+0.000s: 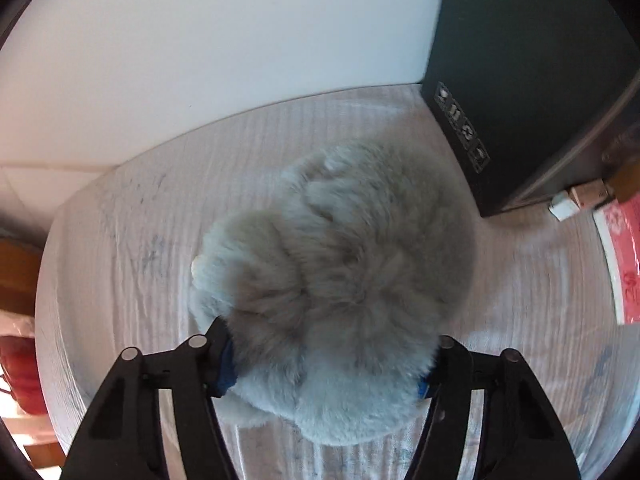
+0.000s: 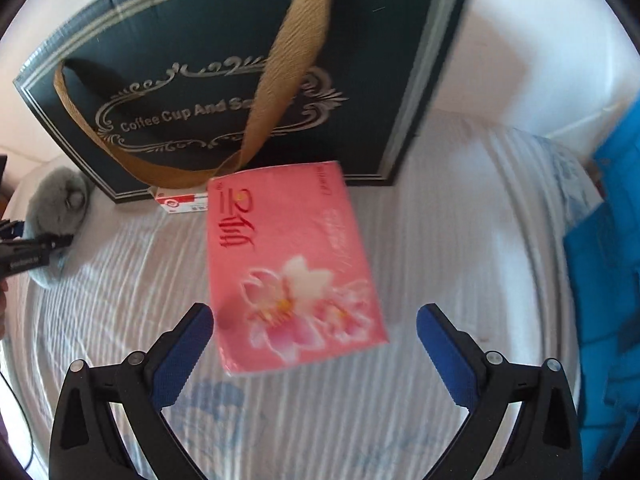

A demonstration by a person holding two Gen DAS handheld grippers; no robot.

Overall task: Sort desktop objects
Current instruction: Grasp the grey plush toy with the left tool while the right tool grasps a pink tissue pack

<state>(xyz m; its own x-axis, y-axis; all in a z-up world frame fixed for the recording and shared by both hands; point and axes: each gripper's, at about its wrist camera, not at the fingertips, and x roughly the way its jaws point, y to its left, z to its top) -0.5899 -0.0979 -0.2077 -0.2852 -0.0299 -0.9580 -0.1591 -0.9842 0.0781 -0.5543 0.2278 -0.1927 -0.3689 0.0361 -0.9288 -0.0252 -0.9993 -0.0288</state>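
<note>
A grey plush toy (image 1: 340, 264) lies on the white striped cloth (image 1: 132, 264). My left gripper (image 1: 330, 344) straddles the toy's near end, and the blue pads (image 1: 226, 364) sink into the fur on both sides, so it is shut on the toy. The right wrist view shows the same toy (image 2: 60, 200) at the far left with the left gripper (image 2: 36, 248) on it. A pink tissue pack (image 2: 296, 264) with a flower print lies flat on the cloth. My right gripper (image 2: 314, 320) hangs over its near end, open, with the pads (image 2: 184, 344) apart from the pack.
A dark green box (image 2: 224, 80) marked "Coffee Cup And Saucer", with a tan ribbon handle (image 2: 280, 72), stands at the back against the white wall. A small red and white carton (image 2: 184, 202) lies at its foot. Something blue (image 2: 608, 264) fills the right edge.
</note>
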